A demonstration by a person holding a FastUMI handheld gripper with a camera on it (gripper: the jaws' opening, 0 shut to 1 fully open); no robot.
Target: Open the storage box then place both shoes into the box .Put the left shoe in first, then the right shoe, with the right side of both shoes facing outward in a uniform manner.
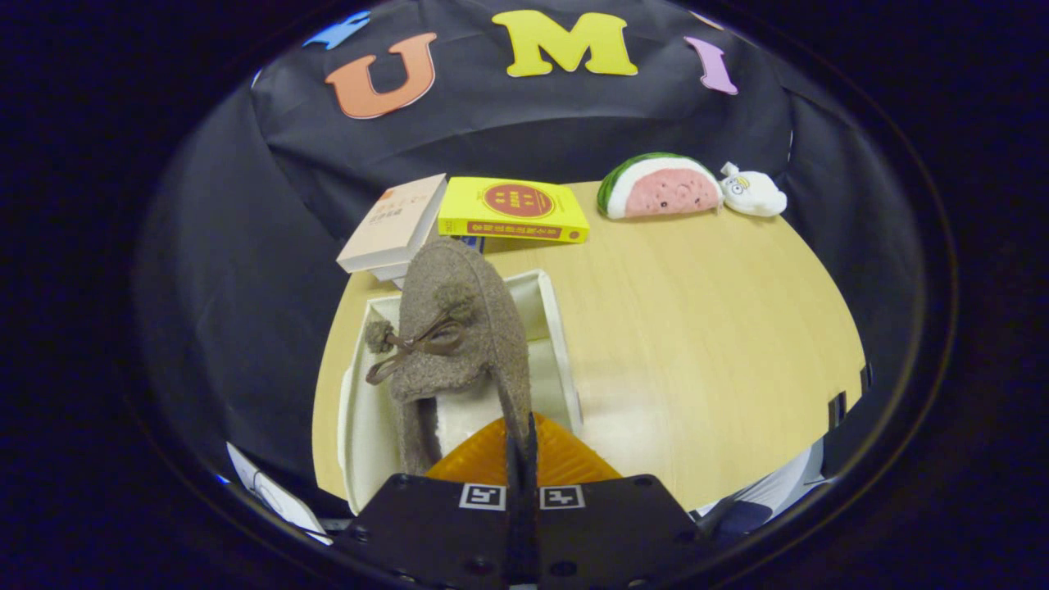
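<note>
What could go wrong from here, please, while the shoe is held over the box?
The gripper pinches only a thin edge of the shoe, so it may slip or swing as it hangs over the open box. Its toe reaches toward the books beyond the box and could knock them. Its lace dangles loose and might snag the box wall.
</note>
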